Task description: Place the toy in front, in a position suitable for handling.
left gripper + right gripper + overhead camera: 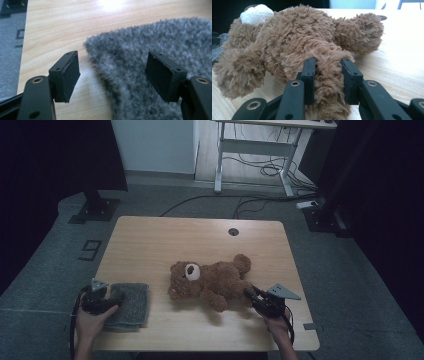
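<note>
A brown teddy bear (210, 282) (294, 37) lies on its back in the middle of the wooden table (165, 240), head to the left. At its right end my right gripper (248, 295) (328, 67) is shut on one of its legs, with the pads pressed into the fur. A folded grey fuzzy cloth (129, 304) (155, 37) lies at the table's front left. My left gripper (111, 295) (112, 72) hovers open over the cloth's edge. One pad is over bare wood, the other over the cloth, and nothing is gripped.
A round cable hole (233, 231) sits near the table's far edge. Behind the table stand a white desk frame (255, 150) with floor cables and a black stand base (95, 210) at the left. Grey carpet surrounds the table.
</note>
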